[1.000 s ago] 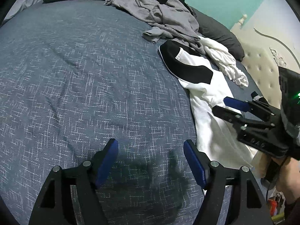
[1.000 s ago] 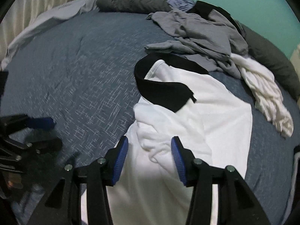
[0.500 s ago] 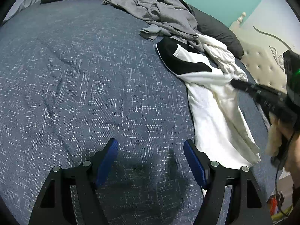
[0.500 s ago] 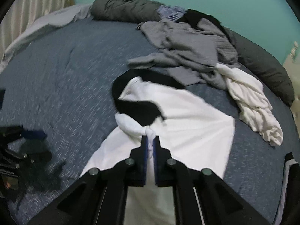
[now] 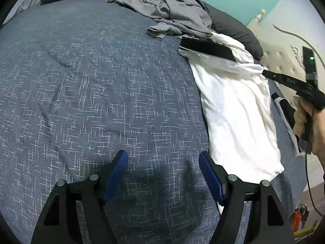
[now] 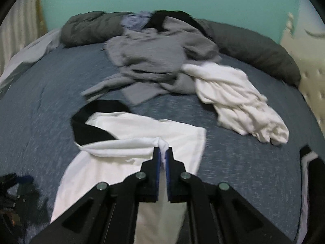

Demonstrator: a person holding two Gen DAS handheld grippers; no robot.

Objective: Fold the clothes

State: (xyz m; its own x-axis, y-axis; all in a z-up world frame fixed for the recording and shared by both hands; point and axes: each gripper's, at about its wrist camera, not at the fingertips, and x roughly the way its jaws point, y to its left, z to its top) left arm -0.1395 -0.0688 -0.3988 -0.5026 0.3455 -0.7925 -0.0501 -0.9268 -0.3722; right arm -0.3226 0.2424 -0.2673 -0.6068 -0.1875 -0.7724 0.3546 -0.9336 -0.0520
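Observation:
A white shirt with black shoulder panels lies spread on the blue bed cover. My right gripper is shut on a bunched white fold of that shirt and holds it lifted and stretched across the body of the shirt; in the left wrist view the right gripper comes in from the right, held by a hand. My left gripper hovers open above bare cover, left of the shirt's lower hem, with nothing between its fingers.
A heap of grey clothes and a crumpled white garment lie toward the head of the bed, with dark pillows behind. A black and white garment lies at the right edge. The padded headboard stands right.
My right gripper went from open over the shirt to shut on a white fold, then rose and pulled the fold to the right. The left gripper barely moved.

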